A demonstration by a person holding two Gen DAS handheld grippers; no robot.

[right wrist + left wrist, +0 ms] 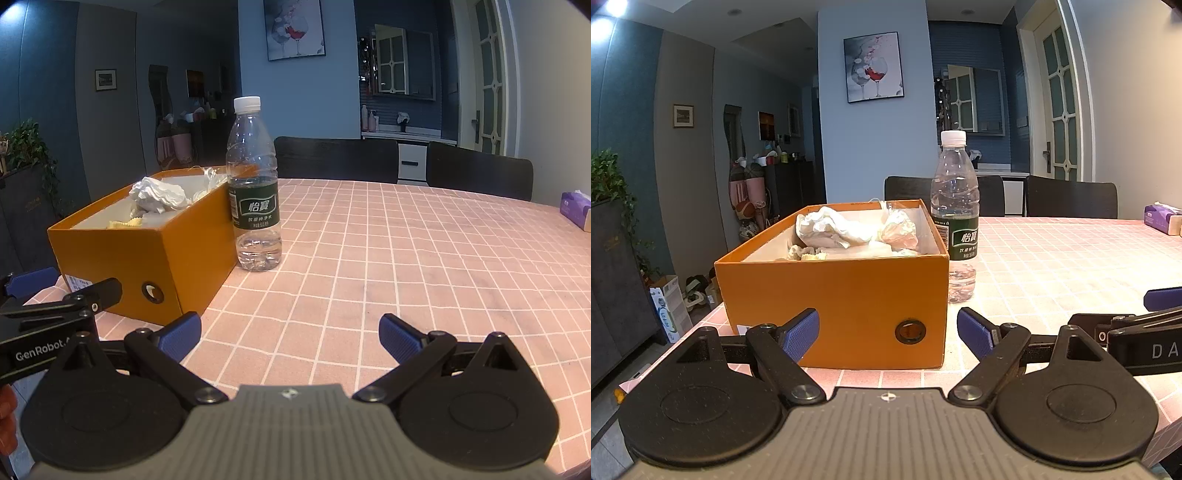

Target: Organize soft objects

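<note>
Our jaws stand wide apart on both grippers, with nothing between them.

From the left wrist, our left gripper (pixel 888 332) sits low over the table (pixel 1071 258), just in front of the box (pixel 834 306). The left pad overlaps the box's front wall in this view, though we cannot tell whether it touches. The soft things (pixel 849 230) lie inside the box: crumpled white pieces heaped toward the back, one pale frilly bit near the front left, and a thin, glossy-looking wad at the right that may be plastic. They rise a little above the rim. A bottle (pixel 955 210) stands just right of the box, close against its right wall. A tissue pack (pixel 1161 218) lies far right of the box, at the table's edge. The tip of our right gripper shows at the right edge of this view, right of the box.

From the right wrist, our right gripper (pixel 290 338) hovers over bare tablecloth, right of the box (pixel 147 243) and nearer us than the bottle (pixel 255 184). The soft things (pixel 159 197) show as a white crumpled heap above the rim, with a yellowish frilled piece at the front. Our left gripper's arm crosses the box's front corner.

We judge the task nearly done or done: every loose soft thing we can see is in the box, and the cloth right of it lies bare. Only the tissue pack (pixel 576 212) stays outside, and we cannot tell whether it counts.
</note>
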